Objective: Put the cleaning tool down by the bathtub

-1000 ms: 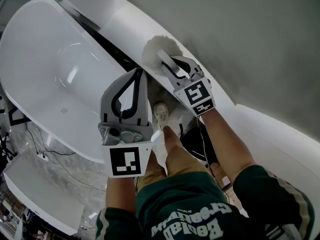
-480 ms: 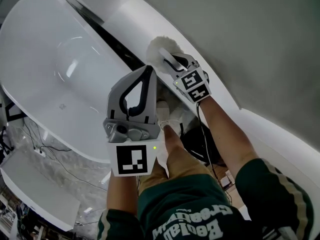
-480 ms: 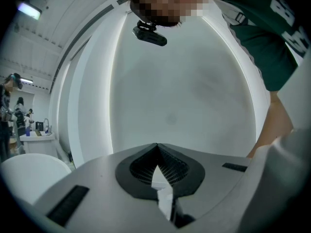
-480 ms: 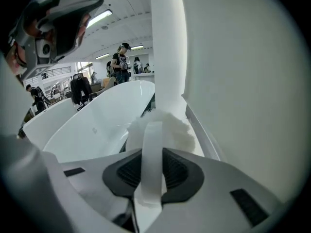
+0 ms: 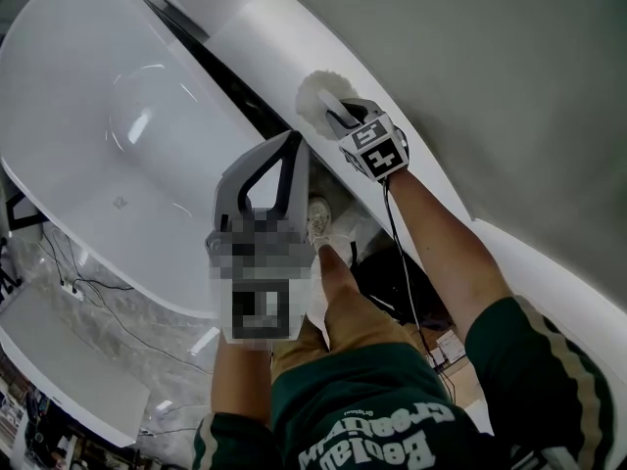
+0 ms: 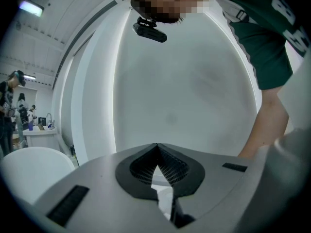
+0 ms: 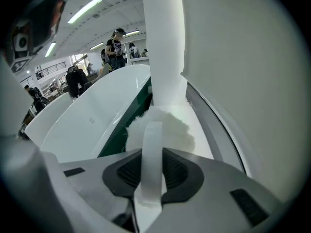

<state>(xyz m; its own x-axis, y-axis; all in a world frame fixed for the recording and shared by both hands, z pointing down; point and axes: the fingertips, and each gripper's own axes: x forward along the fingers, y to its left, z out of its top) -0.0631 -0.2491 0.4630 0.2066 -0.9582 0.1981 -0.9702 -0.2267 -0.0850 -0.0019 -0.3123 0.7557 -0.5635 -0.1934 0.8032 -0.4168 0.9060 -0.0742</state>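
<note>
Looking down on one white bathtub (image 5: 108, 145) at the left, two hand-held grippers and one cleaning tool (image 5: 315, 91). The left gripper (image 5: 291, 143) is being held out beside the tub's rim, its jaws pressing together on nothing. The right gripper (image 5: 338, 116), on an outstretched arm, is tilting downward and clamping the tool's flat white handle. The tool's fluffy head is sitting over the white ledge (image 5: 274, 37) just beside the tub.

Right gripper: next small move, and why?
Probably lower the right gripper slightly until the cleaning tool's fluffy head rests on the white ledge beside the bathtub. Its jaws clamp the tool's handle, and contact with the ledge can't be confirmed.
</note>
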